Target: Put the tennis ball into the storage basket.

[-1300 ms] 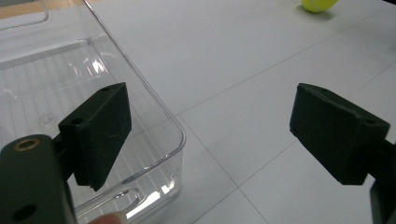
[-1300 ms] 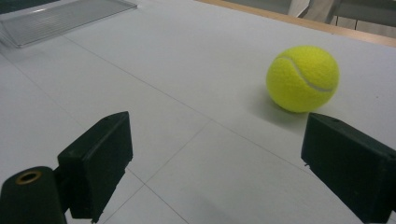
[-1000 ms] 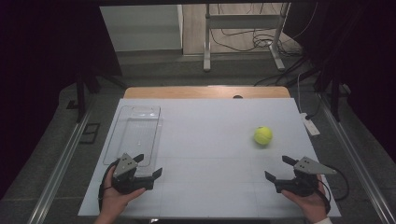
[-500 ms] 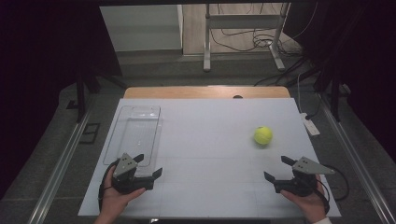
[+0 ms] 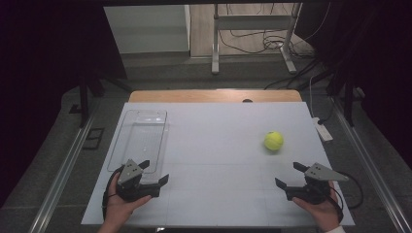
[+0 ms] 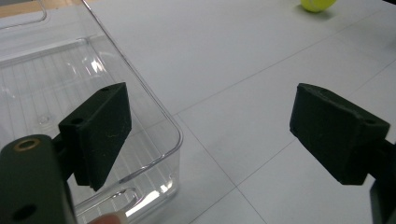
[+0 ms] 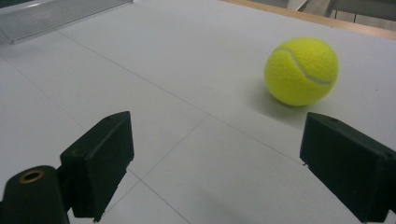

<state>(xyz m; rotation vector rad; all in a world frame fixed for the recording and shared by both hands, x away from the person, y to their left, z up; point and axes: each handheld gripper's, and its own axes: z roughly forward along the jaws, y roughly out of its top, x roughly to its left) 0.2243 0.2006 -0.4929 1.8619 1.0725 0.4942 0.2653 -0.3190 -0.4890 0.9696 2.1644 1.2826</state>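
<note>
Nothing is seen to have moved since the earlier frame; both hands are held in place. One round yellow felt tennis ball [image 5: 273, 141] is recorded on the white table [image 5: 218, 145], ahead of the right gripper [image 5: 294, 176] and slightly to its left, well apart from the left gripper [image 5: 153, 172]. Both pairs of jaws are held apart, empty. One clear rectangular plastic tray [image 5: 141, 138] is noted, its near corner beneath the left gripper.

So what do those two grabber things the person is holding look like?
The left gripper and right gripper are black, each with two chunky, blocky jaws. Each has a grey three-cornered plate on top and a black cable trailing behind. A brass-coloured ring sits in the body.
</note>
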